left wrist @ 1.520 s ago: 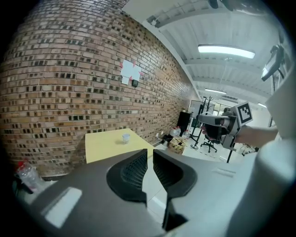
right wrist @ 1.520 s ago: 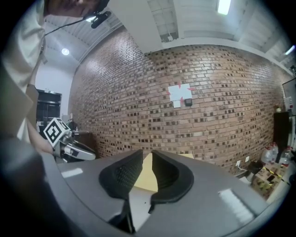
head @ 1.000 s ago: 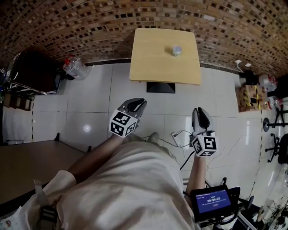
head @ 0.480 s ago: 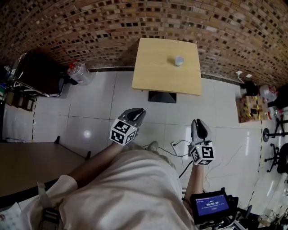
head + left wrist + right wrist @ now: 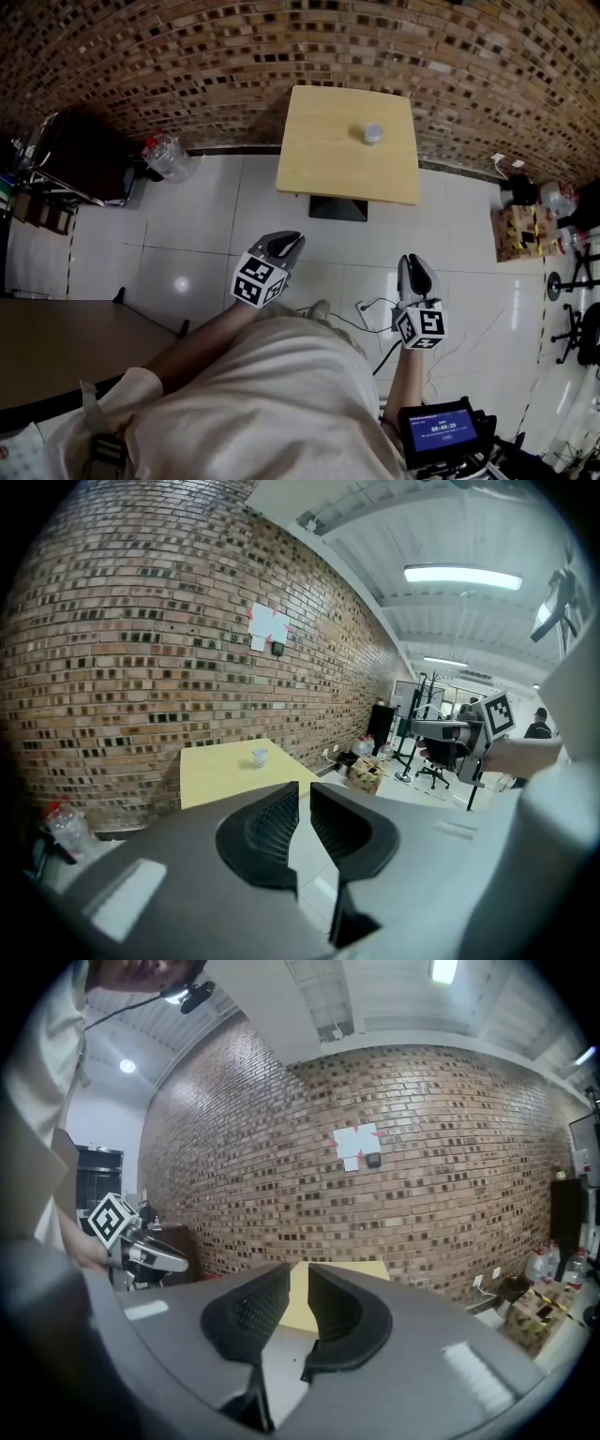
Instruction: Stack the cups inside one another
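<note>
We see the cups [image 5: 372, 133] on the yellow table [image 5: 319, 150] only as one small pale spot — too small to tell how many there are or whether any are nested. In the right gripper view the jaws hide all but a strip of that table. Print on the blue screen [image 5: 439, 432] is too small to read, and the dark tabletop [image 5: 66, 342] runs off the left edge.
</note>
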Motion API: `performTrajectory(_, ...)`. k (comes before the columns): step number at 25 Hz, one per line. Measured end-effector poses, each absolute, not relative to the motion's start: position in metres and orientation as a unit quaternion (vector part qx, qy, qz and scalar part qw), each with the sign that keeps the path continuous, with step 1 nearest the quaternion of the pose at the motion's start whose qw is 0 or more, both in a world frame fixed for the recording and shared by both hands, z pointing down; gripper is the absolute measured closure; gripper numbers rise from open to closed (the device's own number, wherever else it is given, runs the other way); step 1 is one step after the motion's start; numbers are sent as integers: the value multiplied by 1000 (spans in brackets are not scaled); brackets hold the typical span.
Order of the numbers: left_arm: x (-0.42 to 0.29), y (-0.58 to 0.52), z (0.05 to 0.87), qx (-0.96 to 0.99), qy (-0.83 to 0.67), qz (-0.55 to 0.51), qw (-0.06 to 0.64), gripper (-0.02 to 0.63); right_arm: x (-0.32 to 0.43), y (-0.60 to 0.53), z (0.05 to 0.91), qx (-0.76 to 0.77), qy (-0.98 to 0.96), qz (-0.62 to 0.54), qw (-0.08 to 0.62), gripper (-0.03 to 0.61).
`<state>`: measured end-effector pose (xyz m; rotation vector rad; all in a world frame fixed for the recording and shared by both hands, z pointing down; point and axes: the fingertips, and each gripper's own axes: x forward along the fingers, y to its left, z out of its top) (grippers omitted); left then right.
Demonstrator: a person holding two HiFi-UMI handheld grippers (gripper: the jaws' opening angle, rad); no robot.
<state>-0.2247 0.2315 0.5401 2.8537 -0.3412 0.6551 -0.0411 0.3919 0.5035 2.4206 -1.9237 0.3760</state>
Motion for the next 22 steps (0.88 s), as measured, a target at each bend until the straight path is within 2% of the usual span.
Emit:
performTrajectory(3, -224, 231, 540, 964, -114, 220, 95, 555, -41, 394, 507, 779, -614, 122, 24, 517)
performTrajectory(9, -224, 230, 539, 964, -114, 222, 96, 555, -39, 399, 502, 785, -609, 105, 45, 568)
performTrajectory(22, -220, 232, 545, 963, -109, 225, 100, 555, -44, 395, 511, 781, -612, 116, 44, 568)
